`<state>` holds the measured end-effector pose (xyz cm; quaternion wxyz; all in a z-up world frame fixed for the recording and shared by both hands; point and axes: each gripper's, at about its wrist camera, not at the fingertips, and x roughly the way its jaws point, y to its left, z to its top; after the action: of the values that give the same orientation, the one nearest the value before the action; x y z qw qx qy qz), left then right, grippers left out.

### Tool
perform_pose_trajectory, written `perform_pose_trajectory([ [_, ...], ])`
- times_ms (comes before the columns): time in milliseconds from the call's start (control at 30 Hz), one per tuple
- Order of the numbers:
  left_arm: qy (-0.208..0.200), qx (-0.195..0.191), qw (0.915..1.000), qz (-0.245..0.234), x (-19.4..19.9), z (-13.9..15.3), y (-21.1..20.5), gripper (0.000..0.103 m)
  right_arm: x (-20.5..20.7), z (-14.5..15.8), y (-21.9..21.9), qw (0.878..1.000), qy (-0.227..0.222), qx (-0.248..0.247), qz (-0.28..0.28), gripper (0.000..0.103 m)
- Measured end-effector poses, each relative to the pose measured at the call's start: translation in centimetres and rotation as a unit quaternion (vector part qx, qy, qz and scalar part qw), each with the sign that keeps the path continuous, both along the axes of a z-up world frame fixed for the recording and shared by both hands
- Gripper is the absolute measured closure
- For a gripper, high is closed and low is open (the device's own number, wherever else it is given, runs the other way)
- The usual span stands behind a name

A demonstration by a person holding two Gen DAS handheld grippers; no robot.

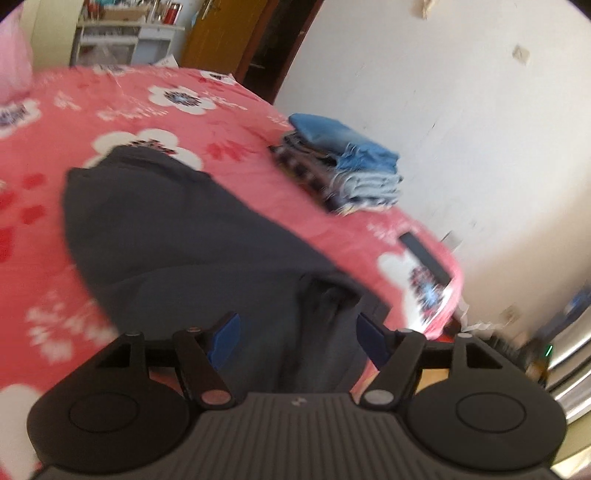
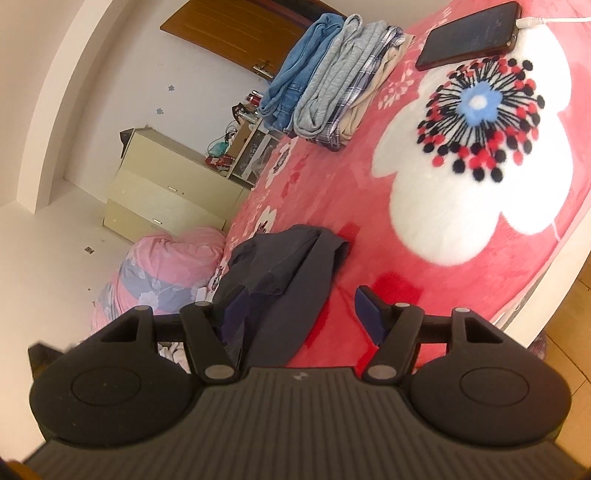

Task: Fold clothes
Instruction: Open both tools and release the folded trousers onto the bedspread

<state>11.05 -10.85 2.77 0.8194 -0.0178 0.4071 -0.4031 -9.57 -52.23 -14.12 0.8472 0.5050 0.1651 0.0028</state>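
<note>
Dark garment (image 1: 177,236) sprawls near the bed (image 1: 110,110) edge; left gripper (image 1: 295,332) and right gripper (image 2: 295,310) both spread, empty. Best pinch matching corners, pull flat, then fold.

Was bedroom in home. Bed (image 2: 480,258) w/ pink-red floral blanket filled most of both views. Folded clothes stack (image 2: 328,81) sat on bed near far edge; phone (image 2: 469,33) on charge cable lay just beside it. Pink pillow (image 2: 166,266) at bed's head end. Cream drawer unit (image 2: 166,184) & cluttered white shelf (image 1: 122,37) stood vs wall. Brown wooden door (image 1: 221,33) in corner, plain white walls.
</note>
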Motion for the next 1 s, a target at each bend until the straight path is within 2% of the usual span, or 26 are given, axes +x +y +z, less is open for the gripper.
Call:
perform_pose_trajectory([
  [133, -0.034, 0.031, 0.9989, 0.002, -2.6, -0.6, 1.9, 0.029, -0.2, 0.3, 0.6, 1.0, 0.002, 0.001, 0.003, 0.039],
  [400, -0.041, 0.044, 0.9982, -0.005, -5.8, -4.9, 0.5, 0.029, 0.1, 0.9, 1.5, 1.0, 0.013, 0.001, 0.01, 0.039],
  [667, -0.051, 0.053, 0.9971, -0.022, -6.9, -6.6, -1.4, 0.029, 0.7, 2.0, 2.0, 1.0, 0.01, -0.011, 0.016, 0.039],
  [867, -0.069, 0.069, 0.9949, -0.027, -7.2, -7.2, -2.3, 0.029, 1.3, 1.5, 2.0, 1.0, 0.018, -0.007, 0.017, 0.039],
  [1000, -0.074, 0.071, 0.9944, -0.024, -7.2, -7.7, -2.7, 0.032, 2.5, 1.9, 1.6, 1.0, 0.015, -0.017, 0.02, 0.039],
])
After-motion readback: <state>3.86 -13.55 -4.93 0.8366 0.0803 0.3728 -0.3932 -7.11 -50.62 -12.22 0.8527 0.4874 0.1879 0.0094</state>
